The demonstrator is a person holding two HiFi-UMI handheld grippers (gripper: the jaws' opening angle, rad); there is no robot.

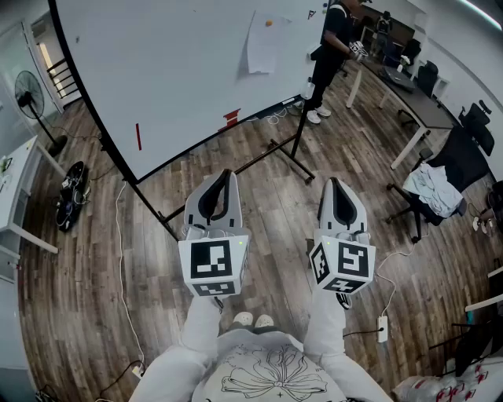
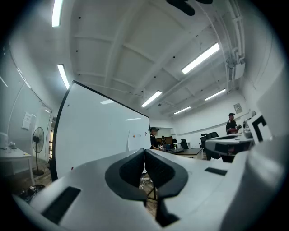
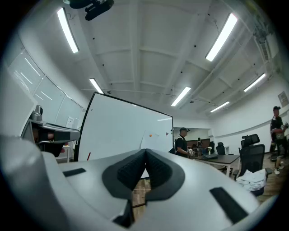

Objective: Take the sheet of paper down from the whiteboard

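Observation:
A white sheet of paper [image 1: 262,45] hangs on the large whiteboard [image 1: 157,71], pinned by an orange magnet [image 1: 269,23] near its top. The sheet also shows small and far off in the left gripper view [image 2: 133,140] and in the right gripper view [image 3: 151,140]. Both grippers are held level, side by side, well short of the board. My left gripper [image 1: 227,174] is shut with nothing in it, its jaws meeting at the tips [image 2: 144,151]. The right gripper [image 1: 334,182] is likewise shut and empty [image 3: 145,151].
A person [image 1: 334,43] stands at the board's right end beside a desk [image 1: 409,94]. The board's stand legs [image 1: 275,153] and cables cross the wood floor. An office chair with cloth [image 1: 438,187] stands right, a fan [image 1: 31,98] left. A red marker [image 1: 138,136] sits on the board.

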